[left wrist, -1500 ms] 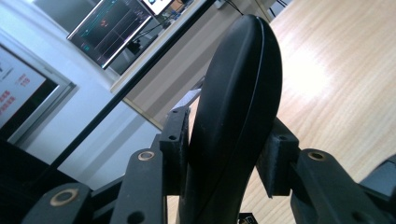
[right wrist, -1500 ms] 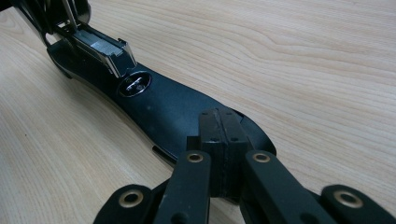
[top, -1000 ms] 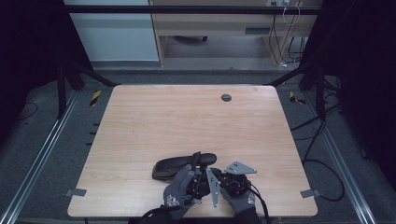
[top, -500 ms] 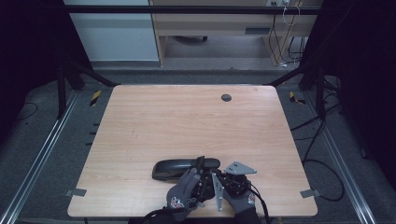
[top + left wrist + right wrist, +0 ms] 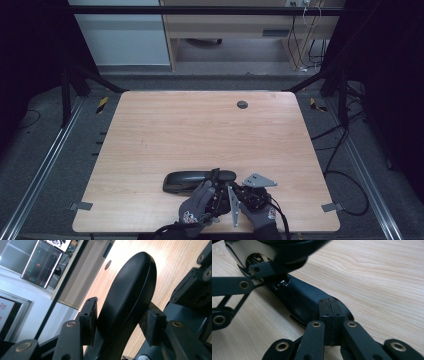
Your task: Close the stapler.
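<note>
Your left fingers (image 5: 120, 322) have just been opening; they flank the black case (image 5: 127, 300) with its narrow end between them, pads barely off it. Your right fingers (image 5: 329, 312) are pressed together, touching the case, which lies near the desk's (image 5: 200, 130) near edge.

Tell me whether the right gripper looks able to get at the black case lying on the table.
Probably yes: the right gripper, jaws shut, sits right against the black case, nothing between them.
</note>
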{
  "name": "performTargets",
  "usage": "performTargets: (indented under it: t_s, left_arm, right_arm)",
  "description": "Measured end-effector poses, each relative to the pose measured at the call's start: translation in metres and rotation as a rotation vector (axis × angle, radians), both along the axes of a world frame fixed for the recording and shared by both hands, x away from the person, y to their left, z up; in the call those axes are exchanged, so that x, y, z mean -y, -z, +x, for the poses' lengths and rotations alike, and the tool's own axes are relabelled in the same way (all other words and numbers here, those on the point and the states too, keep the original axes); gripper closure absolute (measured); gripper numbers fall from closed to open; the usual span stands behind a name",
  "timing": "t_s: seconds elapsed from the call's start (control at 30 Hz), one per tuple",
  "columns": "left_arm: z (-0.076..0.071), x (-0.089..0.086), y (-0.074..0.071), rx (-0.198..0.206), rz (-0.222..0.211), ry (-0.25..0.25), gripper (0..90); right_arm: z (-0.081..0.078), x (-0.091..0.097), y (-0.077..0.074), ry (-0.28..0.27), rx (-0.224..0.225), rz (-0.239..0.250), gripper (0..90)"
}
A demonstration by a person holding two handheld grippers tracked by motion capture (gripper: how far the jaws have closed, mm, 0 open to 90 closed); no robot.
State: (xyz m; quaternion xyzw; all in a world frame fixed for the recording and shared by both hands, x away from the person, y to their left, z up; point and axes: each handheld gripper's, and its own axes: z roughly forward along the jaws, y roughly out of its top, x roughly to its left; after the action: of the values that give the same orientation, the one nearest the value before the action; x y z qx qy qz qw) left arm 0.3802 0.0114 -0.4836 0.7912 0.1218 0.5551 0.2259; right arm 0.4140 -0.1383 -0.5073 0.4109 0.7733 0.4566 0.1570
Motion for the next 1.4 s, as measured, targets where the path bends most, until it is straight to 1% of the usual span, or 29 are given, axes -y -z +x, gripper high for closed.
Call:
performTargets:
  t_s: [0.1,0.23,0.27,0.33,0.5,0.63,0.67,0.73,0.8,0.9,0.93,1.0,1.03,1.17,1.23,1.3,1.37,1.4]
  left_arm:
    - [0.0,0.0,0.0,-0.006,-0.005,0.003,51.1]
    - [0.0,-0.001,-0.001,-0.012,-0.006,0.007,50.0]
    - [-0.001,-0.002,-0.002,-0.016,-0.017,0.016,49.5]
    - [-0.001,-0.002,-0.003,-0.018,-0.015,0.022,49.0]
    - [-0.006,-0.001,-0.006,-0.019,-0.018,0.043,45.9]
    - [-0.007,0.001,-0.009,-0.028,-0.028,0.057,42.8]
    - [-0.008,0.003,-0.011,-0.036,-0.031,0.068,42.0]
    - [-0.008,0.003,-0.012,-0.039,-0.032,0.072,41.5]
    - [-0.009,0.005,-0.014,-0.051,-0.044,0.087,40.1]
    - [-0.011,0.007,-0.018,-0.058,-0.07,0.103,39.2]
    - [-0.011,0.007,-0.019,-0.058,-0.072,0.106,39.0]
    - [-0.012,0.008,-0.022,-0.061,-0.097,0.114,38.7]
    - [-0.013,0.007,-0.024,-0.071,-0.11,0.117,38.5]
    - [-0.011,0.002,-0.035,-0.124,-0.195,0.127,37.5]
    - [-0.01,-0.003,-0.043,-0.134,-0.239,0.126,36.9]
    - [-0.009,-0.008,-0.049,-0.146,-0.274,0.132,36.7]
    - [-0.008,-0.013,-0.055,-0.169,-0.326,0.136,36.7]
    - [-0.006,-0.021,-0.061,-0.196,-0.375,0.14,36.6]
  right_arm:
    - [0.0,0.004,0.0,0.008,-0.005,-0.001,90.0]
    - [0.0,0.005,0.0,0.004,-0.008,0.001,90.0]
    - [0.0,0.005,0.0,0.004,-0.006,0.0,90.0]
    - [0.0,0.006,0.0,0.007,-0.002,0.004,90.0]
    - [0.001,0.015,-0.003,0.036,0.01,0.008,90.0]
    - [0.003,0.029,-0.003,0.083,0.017,0.008,90.0]
    - [0.004,0.031,-0.003,0.094,0.017,0.011,88.3]
    - [0.004,0.034,-0.003,0.1,0.022,0.007,88.1]
    - [0.005,0.039,-0.004,0.118,0.023,0.009,88.2]
    - [0.006,0.044,-0.004,0.136,0.02,0.012,88.3]
    - [0.007,0.045,-0.004,0.137,0.02,0.011,88.2]
    - [0.007,0.046,-0.004,0.142,0.021,0.012,88.0]
    - [0.008,0.047,-0.003,0.144,0.024,0.009,87.7]
    - [0.009,0.049,-0.003,0.153,0.025,0.007,85.7]
    - [0.009,0.05,-0.003,0.155,0.027,0.008,84.0]
    - [0.009,0.051,-0.003,0.16,0.03,0.007,82.1]
    - [0.009,0.051,-0.003,0.161,0.032,0.007,81.4]
    - [0.009,0.051,-0.003,0.165,0.033,0.007,80.1]
